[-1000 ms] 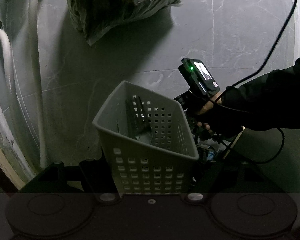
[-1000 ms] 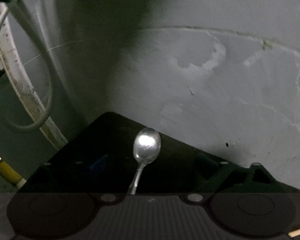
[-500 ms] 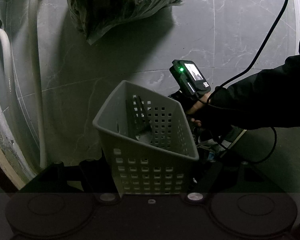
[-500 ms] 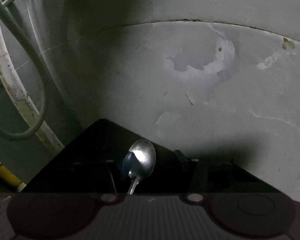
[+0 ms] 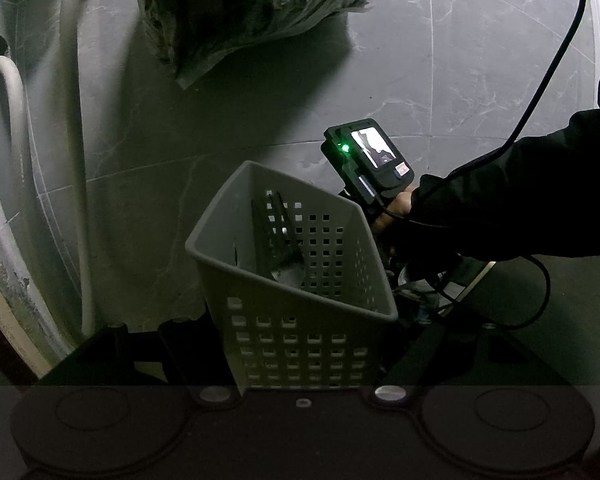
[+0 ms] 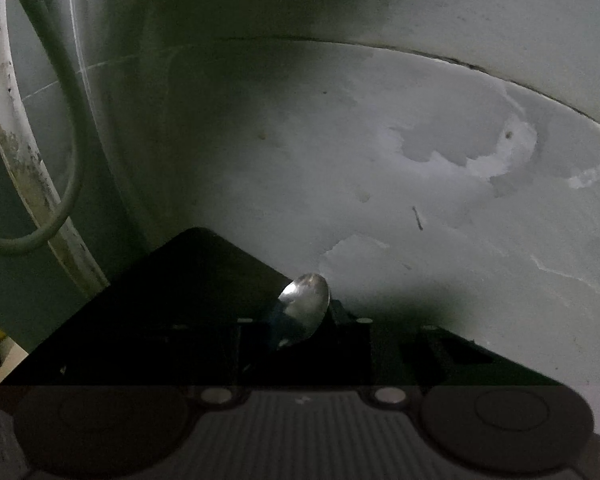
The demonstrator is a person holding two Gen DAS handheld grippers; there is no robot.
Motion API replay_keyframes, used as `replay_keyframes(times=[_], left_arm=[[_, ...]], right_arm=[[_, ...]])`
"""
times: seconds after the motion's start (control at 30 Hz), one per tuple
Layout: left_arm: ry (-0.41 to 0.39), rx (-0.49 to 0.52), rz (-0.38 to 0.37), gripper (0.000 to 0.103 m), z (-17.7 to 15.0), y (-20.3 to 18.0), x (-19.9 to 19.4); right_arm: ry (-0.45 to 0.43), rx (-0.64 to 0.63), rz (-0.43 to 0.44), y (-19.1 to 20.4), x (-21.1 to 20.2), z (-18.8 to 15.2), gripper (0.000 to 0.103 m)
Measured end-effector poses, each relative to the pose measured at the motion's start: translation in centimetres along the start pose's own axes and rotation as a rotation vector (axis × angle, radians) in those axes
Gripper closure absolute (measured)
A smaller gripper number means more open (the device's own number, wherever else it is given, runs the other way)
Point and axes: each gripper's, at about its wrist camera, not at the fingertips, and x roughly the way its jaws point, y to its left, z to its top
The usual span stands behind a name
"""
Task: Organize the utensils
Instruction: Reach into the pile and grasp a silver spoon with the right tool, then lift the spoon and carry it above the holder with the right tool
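Note:
In the left wrist view, my left gripper (image 5: 300, 336) is shut on a grey perforated basket (image 5: 292, 280), which it holds upright. Dark utensils (image 5: 276, 236) lean inside the basket. Behind the basket, a hand in a dark sleeve (image 5: 520, 208) holds the right gripper. Its lit screen (image 5: 374, 152) shows, but its fingers are hidden by the basket. In the right wrist view, a shiny metal spoon (image 6: 306, 300) sits tilted between the fingers of my right gripper (image 6: 304, 324). The jaws are closing and press against the sides of the spoon's bowl.
A crumpled plastic bag (image 5: 252, 12) lies on the grey tiled floor (image 5: 420, 80). Pale hoses (image 5: 72, 120) run down the left. A black cable (image 5: 556, 56) hangs at the right. In the right wrist view there is a wall with peeling paint (image 6: 460, 152) and a looped hose (image 6: 66, 184).
The right gripper's fingers have come in from wide apart onto the spoon, which now tilts to the right. That gripper's screen has shifted left behind the basket. The left gripper and basket have not moved.

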Motion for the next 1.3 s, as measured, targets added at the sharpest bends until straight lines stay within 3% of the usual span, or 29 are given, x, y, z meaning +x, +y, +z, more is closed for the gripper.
replay_keyframes(times=[0.27,0.4,0.63,1.3], left_arm=[[-0.002,-0.004,0.007,0.026,-0.1,-0.1,-0.1],[-0.002,-0.004,0.006,0.026,-0.1,-0.1,-0.2],[-0.004,-0.004,0.006,0.026,-0.1,-0.1,-0.2],[-0.034,0.019,-0.011,0.026,-0.6,0.2,-0.3]], right_arm=[[-0.013,0.003,-0.033,0.6,-0.4,0.2,0.092],[-0.029,0.091,-0.016,-0.1,-1.1,0.3,0.102],[-0.046,0.221,-0.002,-1.5,-2.7,0.0,0.102],[-0.38,0.261,-0.153,-0.2,-19.0,-1.9,0.102]])
